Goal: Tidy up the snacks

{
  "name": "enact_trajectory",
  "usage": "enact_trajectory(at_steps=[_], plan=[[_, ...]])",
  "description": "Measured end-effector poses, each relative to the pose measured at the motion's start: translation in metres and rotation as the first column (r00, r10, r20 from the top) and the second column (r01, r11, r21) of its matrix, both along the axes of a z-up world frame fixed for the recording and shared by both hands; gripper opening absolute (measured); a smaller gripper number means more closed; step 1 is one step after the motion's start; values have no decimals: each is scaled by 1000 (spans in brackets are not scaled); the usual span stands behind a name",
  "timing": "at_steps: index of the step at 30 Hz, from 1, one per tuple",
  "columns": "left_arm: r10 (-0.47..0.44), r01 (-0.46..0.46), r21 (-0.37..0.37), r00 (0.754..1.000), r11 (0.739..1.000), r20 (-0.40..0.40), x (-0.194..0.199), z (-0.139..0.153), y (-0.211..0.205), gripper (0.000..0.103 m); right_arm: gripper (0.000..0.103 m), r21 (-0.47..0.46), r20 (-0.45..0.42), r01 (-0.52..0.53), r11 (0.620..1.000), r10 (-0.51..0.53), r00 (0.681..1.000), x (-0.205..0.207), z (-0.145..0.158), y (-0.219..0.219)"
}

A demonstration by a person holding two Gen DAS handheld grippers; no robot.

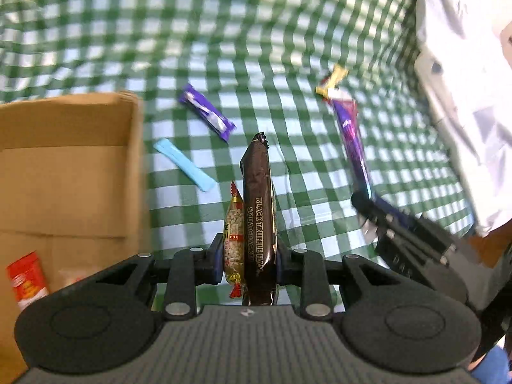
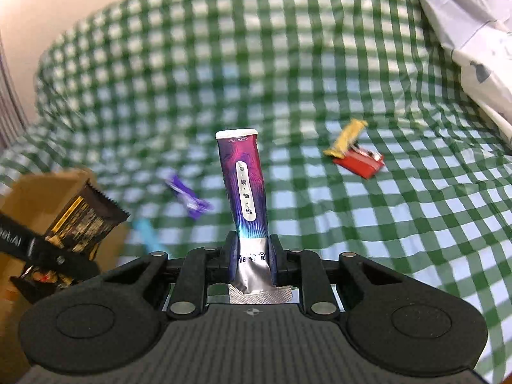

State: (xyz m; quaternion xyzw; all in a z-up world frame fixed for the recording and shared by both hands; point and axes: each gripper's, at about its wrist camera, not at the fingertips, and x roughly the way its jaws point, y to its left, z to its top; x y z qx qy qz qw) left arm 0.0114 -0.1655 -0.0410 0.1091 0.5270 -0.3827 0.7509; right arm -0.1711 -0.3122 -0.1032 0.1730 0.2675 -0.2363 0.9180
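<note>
My left gripper [image 1: 249,257] is shut on two packets at once: a dark brown soda cracker pack [image 1: 258,220] and a small gold rice-snack packet [image 1: 233,240], held above the cloth beside the cardboard box [image 1: 64,166]. My right gripper [image 2: 254,256] is shut on a purple snack stick packet [image 2: 244,188], which also shows in the left wrist view [image 1: 352,140]. The left gripper with the brown pack [image 2: 83,220] shows at the left of the right wrist view.
On the green checked cloth [image 1: 288,48] lie a purple bar [image 1: 206,113], a light blue stick [image 1: 184,164], a yellow wrapper [image 2: 345,137] and a red packet [image 2: 360,161]. The box holds a red-orange packet [image 1: 27,280]. White crumpled plastic [image 1: 464,64] lies at the right.
</note>
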Motion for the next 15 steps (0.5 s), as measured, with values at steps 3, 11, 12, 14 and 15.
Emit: enact_trajectory(at_steps=[3, 11, 12, 14, 15], plan=[[48, -47, -33, 998, 998, 45, -2, 26, 48, 32, 20, 15, 45, -33, 999, 32, 998, -10, 22, 43], [205, -202, -37, 969, 979, 138, -1, 58, 151, 32, 20, 20, 66, -217, 976, 215, 974, -3, 48, 150], [227, -225, -31, 958, 974, 175, -3, 61, 162, 32, 20, 28, 63, -235, 972, 233, 970, 3, 48, 161], [254, -252, -39, 936, 967, 242, -4, 66, 183, 32, 20, 44, 58, -271, 961, 269, 961, 14, 48, 181], [267, -264, -45, 928, 963, 260, -5, 68, 190, 32, 20, 48, 54, -287, 957, 284, 957, 18, 50, 189]])
